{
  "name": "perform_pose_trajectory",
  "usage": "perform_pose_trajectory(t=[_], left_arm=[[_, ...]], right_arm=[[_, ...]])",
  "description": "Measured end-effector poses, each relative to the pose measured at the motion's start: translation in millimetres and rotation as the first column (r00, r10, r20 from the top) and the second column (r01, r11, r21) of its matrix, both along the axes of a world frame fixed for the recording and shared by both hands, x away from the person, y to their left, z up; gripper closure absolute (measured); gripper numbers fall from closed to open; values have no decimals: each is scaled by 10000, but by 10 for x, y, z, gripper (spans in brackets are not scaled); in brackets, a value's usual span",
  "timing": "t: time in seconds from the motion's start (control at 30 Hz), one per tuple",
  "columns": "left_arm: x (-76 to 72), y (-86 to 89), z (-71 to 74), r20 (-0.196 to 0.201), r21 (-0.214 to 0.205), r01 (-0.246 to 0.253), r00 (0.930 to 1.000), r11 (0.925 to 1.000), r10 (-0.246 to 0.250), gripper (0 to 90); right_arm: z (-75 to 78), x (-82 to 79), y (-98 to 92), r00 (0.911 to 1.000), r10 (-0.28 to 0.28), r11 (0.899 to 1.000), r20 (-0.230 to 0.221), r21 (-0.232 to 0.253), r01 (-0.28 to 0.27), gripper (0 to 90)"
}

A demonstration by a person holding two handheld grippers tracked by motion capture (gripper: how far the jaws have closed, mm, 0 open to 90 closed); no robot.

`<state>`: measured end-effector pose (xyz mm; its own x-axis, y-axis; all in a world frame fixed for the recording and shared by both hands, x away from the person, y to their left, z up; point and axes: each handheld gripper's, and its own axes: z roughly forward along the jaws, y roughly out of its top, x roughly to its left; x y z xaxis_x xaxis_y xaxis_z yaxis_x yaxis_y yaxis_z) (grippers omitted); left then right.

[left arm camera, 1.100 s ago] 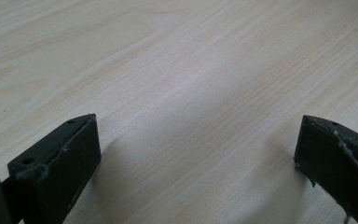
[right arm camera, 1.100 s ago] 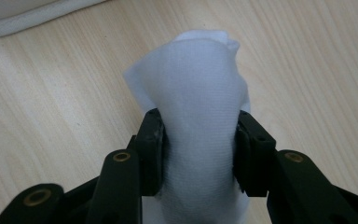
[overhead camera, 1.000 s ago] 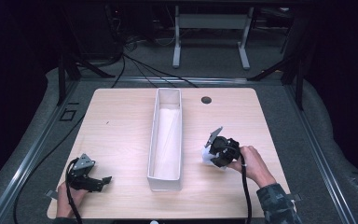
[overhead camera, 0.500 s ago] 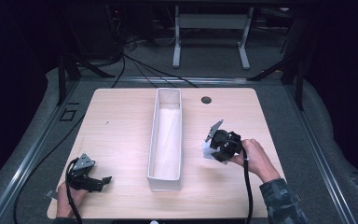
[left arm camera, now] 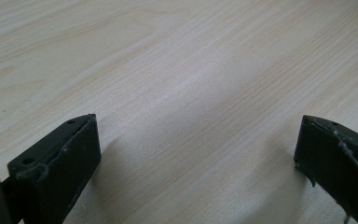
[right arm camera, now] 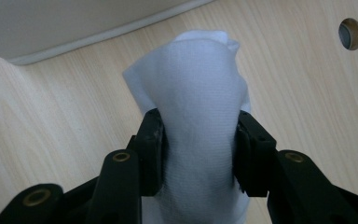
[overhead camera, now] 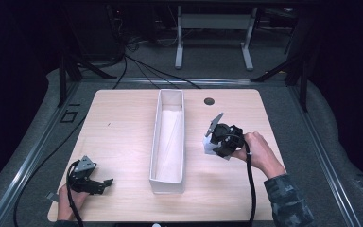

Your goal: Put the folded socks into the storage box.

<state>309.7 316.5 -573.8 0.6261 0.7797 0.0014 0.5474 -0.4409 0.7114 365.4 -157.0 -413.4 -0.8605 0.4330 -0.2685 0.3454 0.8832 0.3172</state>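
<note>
A white folded cloth [right arm camera: 198, 116] is pinched between the jaws of my right gripper [right arm camera: 198, 149], which is shut on it. In the high view this right gripper [overhead camera: 216, 142] is right of the long white box [overhead camera: 168, 182], with the white cloth [overhead camera: 211, 148] sticking out toward the box just above the table. My left gripper [overhead camera: 99, 185] rests low at the table's front left corner. Its jaws stand wide apart over bare wood, so the left gripper [left arm camera: 196, 158] is open with nothing between its fingers [left arm camera: 60, 163].
The long white box runs front to back down the middle of the wooden table [overhead camera: 123, 123]. A round cable hole [overhead camera: 209, 101] is near the back edge, also seen as a hole [right arm camera: 350, 33] beyond the cloth. Black cables trail from both grippers.
My right gripper has lifted slightly and moved away from the front edge with the white cloth in it. The left gripper has stayed in place.
</note>
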Motion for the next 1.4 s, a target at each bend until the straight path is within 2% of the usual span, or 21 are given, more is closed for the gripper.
perform_pose_trajectory(t=[0.17, 0.7, 1.27, 1.4], left_arm=[[0, 0, 0, -3, -5, 3, 10000, 10000, -3, 1], [0, 0, 0, -2, -4, 3, 10000, 10000, -3, 2], [0, 0, 0, -4, -3, 5, 10000, 10000, -5, 1], [0, 0, 0, -2, 0, 2, 10000, 10000, -2, 1]], right_arm=[[112, 20, 61, 9999, 73, 10000, 143, -65, -72, 588], [314, 83, 269, 9986, 410, 9991, 339, -150, -406, 585], [406, 155, 564, 9950, 889, 9959, 462, -218, -880, 582], [430, 175, 626, 9938, 1046, 9939, 375, -403, -1031, 582]])
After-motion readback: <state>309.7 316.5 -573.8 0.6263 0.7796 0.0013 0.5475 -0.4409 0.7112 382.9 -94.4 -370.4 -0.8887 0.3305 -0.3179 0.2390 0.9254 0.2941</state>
